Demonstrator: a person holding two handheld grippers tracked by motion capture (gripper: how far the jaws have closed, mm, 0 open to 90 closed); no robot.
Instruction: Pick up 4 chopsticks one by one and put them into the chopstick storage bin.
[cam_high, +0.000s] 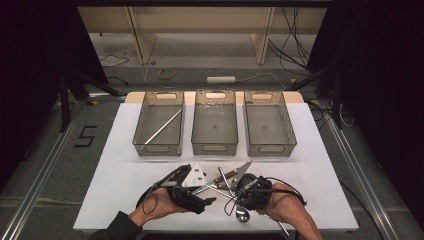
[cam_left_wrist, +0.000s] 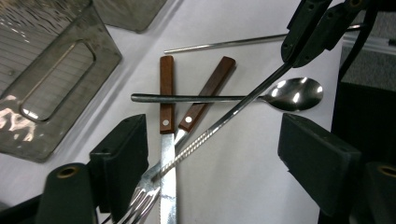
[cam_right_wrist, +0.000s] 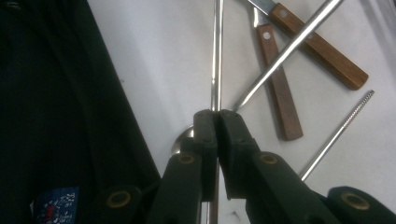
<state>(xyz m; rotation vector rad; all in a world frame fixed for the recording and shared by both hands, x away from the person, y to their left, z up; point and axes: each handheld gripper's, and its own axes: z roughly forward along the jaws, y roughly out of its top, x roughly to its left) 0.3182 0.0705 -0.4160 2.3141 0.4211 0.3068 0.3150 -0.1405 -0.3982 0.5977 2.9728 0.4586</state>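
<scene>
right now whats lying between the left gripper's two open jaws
In the left gripper view, a fork and a serrated, wooden-handled knife lie between the jaws of the left gripper; the rest is bare white table.

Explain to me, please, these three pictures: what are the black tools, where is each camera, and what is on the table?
A person holds a hand-held gripper with two black jaws in each hand. The high view looks down on a white table with three grey bins; the left one holds a metal chopstick. The other two pictures come from a camera on each gripper. Near the hands lies a pile of cutlery: two wooden-handled knives, a spoon, a fork and more chopsticks. The left gripper is open above the pile. The right gripper is shut on a thin metal rod, probably a chopstick.
</scene>
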